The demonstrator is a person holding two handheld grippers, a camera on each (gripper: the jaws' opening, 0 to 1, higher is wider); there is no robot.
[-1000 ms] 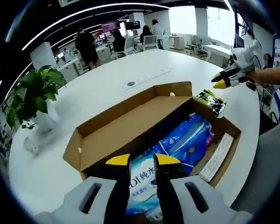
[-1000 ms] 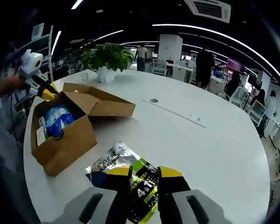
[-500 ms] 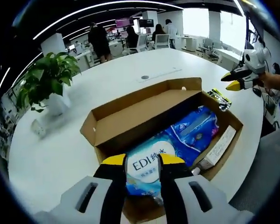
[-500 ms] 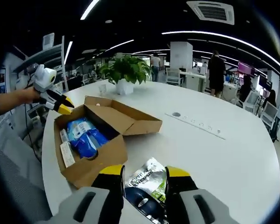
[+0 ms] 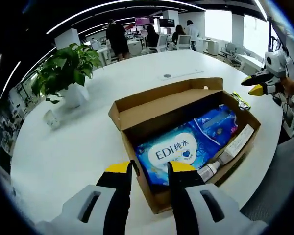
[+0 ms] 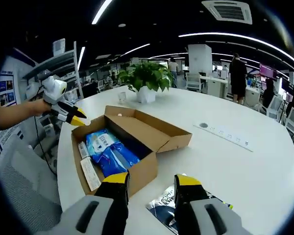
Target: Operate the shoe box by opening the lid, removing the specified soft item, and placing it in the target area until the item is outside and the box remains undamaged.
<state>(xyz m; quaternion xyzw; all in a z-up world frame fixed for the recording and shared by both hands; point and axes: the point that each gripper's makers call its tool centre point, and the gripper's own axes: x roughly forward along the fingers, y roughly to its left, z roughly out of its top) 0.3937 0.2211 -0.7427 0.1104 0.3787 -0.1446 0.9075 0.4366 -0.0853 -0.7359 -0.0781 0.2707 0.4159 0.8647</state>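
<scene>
The left tongs (image 5: pixel 149 169) hang parted and empty above the near end of the open box (image 5: pixel 137 115), while the right tongs (image 6: pixel 152 180) hover, also released, over a glossy packet (image 6: pixel 196 213) lying on the white surface (image 6: pixel 245 161) beside the box. The blue wipes pack (image 5: pixel 174 154) lies inside next to a thin carton (image 5: pixel 237 143). I'd drop the left tongs straight onto the pack's middle and pinch only the soft wrap, keeping off the cardboard walls and flap

The shoe box (image 5: pixel 186 142) sat open near the table (image 5: pixel 78 142) edge, holding a wipes pack (image 5: pixel 179 149) and a tube (image 5: pixel 230 151) (lid folded back). A pouch (image 6: pixel 186 208) lay beside it; a plant (image 5: pixel 68 73) stood behind.
</scene>
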